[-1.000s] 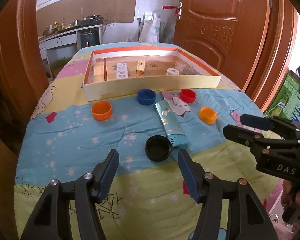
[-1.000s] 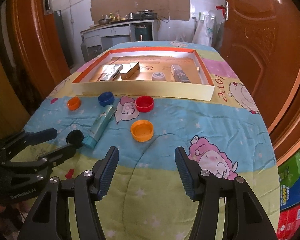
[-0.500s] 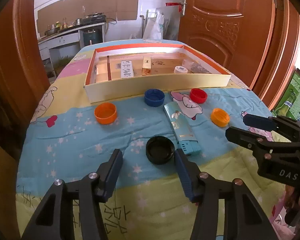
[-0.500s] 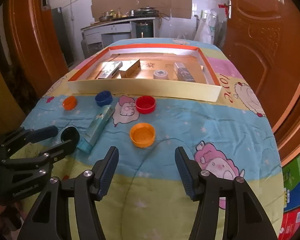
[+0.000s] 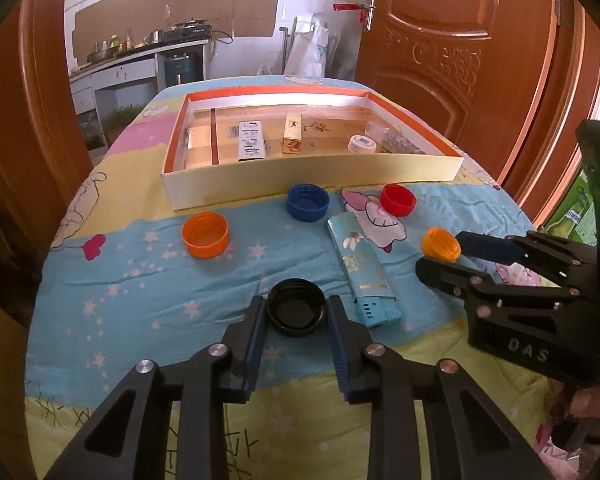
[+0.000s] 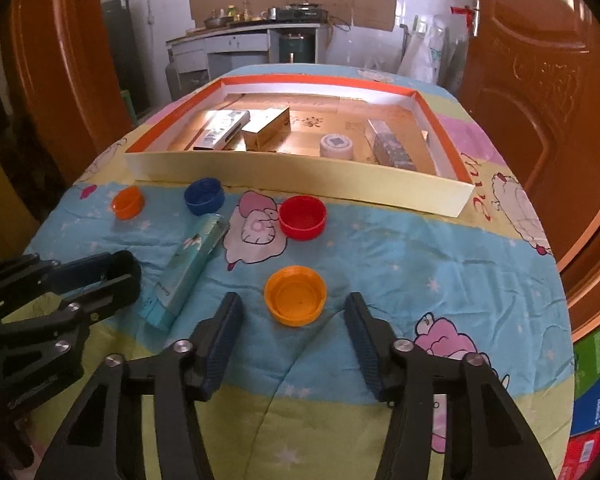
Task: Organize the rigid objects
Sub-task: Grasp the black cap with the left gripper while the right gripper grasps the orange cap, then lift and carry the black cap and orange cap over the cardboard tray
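Left gripper [image 5: 296, 314] closing, fingers [image 5: 254, 332] right at both sides of black cap [image 5: 297, 312], maybe just touching. Right gripper [image 6: 294, 312] closing too, fingers [image 6: 224, 332] still clear of orange cap [image 6: 295, 295] sitting between. Both caps on cartoon cloth [image 5: 140, 272]. Teal box [image 5: 362, 272] lying just beside black cap. Tray [image 5: 312, 180] farther back.

Teal box [image 5: 362, 268] crowds black cap [image 5: 296, 307] rightward; bare cloth [image 5: 140, 280] leftward.
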Demonstrator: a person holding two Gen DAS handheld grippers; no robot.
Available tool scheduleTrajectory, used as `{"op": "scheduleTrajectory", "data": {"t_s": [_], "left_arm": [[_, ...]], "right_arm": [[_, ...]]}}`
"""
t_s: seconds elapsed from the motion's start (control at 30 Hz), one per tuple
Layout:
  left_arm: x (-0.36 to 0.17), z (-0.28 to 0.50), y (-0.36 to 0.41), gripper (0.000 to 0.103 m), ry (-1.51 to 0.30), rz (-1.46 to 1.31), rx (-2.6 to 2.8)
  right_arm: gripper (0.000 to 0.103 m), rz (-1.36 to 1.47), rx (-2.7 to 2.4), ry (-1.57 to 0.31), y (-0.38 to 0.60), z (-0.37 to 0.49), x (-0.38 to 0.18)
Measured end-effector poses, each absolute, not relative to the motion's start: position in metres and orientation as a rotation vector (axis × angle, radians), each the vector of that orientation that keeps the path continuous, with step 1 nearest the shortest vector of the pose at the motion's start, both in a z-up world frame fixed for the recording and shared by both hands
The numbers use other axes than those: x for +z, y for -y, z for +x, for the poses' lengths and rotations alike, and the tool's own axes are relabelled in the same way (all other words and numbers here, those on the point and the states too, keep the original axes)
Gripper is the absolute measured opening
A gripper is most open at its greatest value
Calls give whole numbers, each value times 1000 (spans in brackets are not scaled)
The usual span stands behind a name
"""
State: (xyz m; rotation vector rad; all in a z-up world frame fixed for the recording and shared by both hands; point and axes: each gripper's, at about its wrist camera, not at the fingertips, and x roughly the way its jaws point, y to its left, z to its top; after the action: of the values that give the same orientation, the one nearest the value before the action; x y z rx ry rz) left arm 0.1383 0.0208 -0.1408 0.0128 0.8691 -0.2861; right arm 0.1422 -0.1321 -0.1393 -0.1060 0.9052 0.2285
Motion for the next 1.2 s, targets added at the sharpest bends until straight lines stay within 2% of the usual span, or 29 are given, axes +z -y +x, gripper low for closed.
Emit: {"op": "scheduleTrajectory", "data": {"t_s": [0.03, 0.07, 0.57, 1.2], "left_arm": [[-141, 139, -23, 31, -870, -1, -290], [-141, 139, -24, 31, -870, -12, -293], [-136, 134, -30, 30, -839, -47, -275], [-100, 126, -27, 31, -769, -40, -260]], "right_arm": [[33, -107, 226, -904, 132, 144, -139], [30, -104, 227, -905, 133, 145, -139], [30, -60, 236, -897, 141, 137, -135], [30, -68, 231, -840, 146, 122, -105]]}}
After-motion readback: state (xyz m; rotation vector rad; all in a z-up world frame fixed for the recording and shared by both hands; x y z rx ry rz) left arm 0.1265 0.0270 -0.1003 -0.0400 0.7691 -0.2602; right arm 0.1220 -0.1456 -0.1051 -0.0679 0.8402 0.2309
